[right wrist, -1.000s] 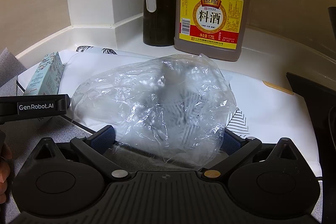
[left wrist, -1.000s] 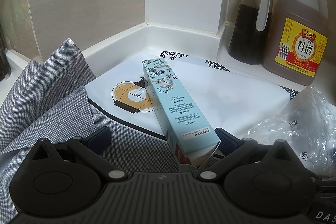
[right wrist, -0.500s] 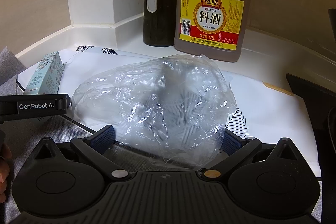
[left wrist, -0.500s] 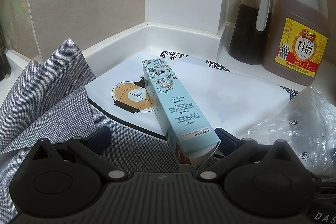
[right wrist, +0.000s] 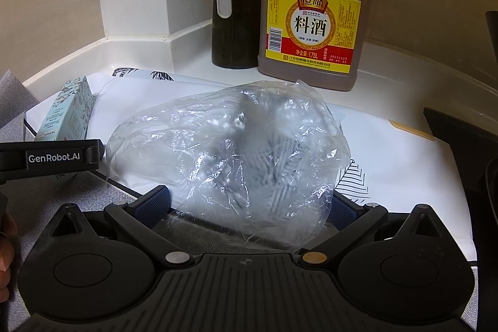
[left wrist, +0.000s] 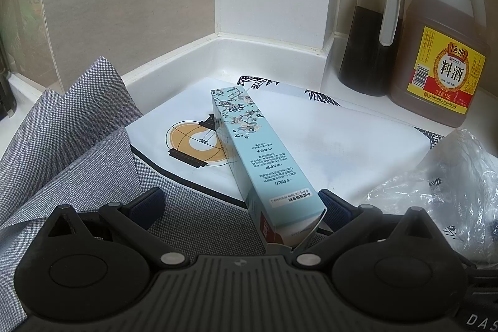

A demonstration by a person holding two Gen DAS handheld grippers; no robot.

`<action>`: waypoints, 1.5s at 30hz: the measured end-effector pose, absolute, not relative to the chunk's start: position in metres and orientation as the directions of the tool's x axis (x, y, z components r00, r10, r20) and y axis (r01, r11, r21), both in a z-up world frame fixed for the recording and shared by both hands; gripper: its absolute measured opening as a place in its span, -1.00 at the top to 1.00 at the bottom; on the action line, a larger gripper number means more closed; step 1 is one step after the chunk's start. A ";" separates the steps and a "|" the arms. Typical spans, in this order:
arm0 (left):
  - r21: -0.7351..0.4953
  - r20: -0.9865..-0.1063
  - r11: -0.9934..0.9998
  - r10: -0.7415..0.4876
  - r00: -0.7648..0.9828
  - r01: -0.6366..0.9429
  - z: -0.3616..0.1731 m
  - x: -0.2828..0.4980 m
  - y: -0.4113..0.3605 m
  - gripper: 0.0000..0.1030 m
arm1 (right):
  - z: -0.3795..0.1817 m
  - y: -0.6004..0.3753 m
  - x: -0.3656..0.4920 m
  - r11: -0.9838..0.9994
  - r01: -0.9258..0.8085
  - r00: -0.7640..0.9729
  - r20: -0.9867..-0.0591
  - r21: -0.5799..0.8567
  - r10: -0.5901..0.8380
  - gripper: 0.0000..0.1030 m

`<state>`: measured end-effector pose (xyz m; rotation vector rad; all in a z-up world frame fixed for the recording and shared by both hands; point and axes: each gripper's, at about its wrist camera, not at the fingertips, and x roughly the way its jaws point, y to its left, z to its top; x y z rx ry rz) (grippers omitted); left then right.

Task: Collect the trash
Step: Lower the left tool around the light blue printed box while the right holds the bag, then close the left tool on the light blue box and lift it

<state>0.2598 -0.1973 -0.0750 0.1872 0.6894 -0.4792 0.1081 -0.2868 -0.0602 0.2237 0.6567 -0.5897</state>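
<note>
So far: nothing looks collected; both bits of rubbish lie loose on the counter.
Carton: the long pale-blue carton (left wrist: 263, 157) lies flat on the white printed mat (left wrist: 342, 142), its near open end reaching over the grey cloth (left wrist: 77, 126).
Left gripper: the left gripper (left wrist: 241, 206) is spread wide, the carton's near end lying between its fingers, closer to the right one; whether that one touches the carton I cannot tell.
Bag: the crumpled clear plastic bag (right wrist: 230, 151) sits on the same mat, right of the carton.
Right gripper: the right gripper (right wrist: 249, 207) is spread wide too, the bag's near edge between its fingers, not pinched.
Left to do: I'd say close on each piece, lift it, and carry it to a bin, which neither view shows.
Not trash, by my guess: the cooking wine jug (right wrist: 314, 11) and dark sauce bottle (right wrist: 236, 5) against the wall.
</note>
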 end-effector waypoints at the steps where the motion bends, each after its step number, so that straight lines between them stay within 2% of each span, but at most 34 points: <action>1: 0.010 -0.650 0.876 -0.362 0.669 0.483 -0.075 0.260 -0.197 -1.00 | -0.060 -0.287 0.108 0.814 0.580 0.637 -0.631 0.013 -0.443 -1.00; 25: 0.009 -0.647 0.877 -0.362 0.671 0.481 -0.080 0.258 -0.198 -1.00 | -0.061 -0.287 0.108 0.815 0.579 0.638 -0.631 0.014 -0.442 -1.00; 31: 0.009 -0.681 0.873 -0.352 0.643 0.487 -0.076 0.264 -0.199 -1.00 | -0.061 -0.287 0.108 0.815 0.580 0.638 -0.630 0.015 -0.443 -1.00; 41: 0.010 -0.681 0.894 -0.322 0.657 0.448 -0.079 0.274 -0.200 -0.99 | -0.065 -0.291 0.110 0.816 0.577 0.645 -0.627 0.025 -0.437 -1.00; 42: 0.011 -0.678 0.895 -0.321 0.661 0.446 -0.078 0.273 -0.200 -0.83 | -0.065 -0.291 0.108 0.816 0.578 0.649 -0.624 0.033 -0.435 -1.00; 43: 0.009 -0.665 0.895 -0.328 0.671 0.445 -0.077 0.270 -0.199 -0.62 | -0.064 -0.291 0.106 0.808 0.588 0.650 -0.616 0.036 -0.446 -0.90; 44: 0.006 -0.651 0.893 -0.338 0.680 0.450 -0.074 0.267 -0.197 -0.08 | -0.063 -0.292 0.102 0.794 0.607 0.648 -0.601 0.036 -0.468 -0.55; 45: 0.003 -0.648 0.890 -0.345 0.679 0.456 -0.071 0.265 -0.196 0.37 | -0.061 -0.292 0.100 0.783 0.620 0.648 -0.588 0.039 -0.484 -0.33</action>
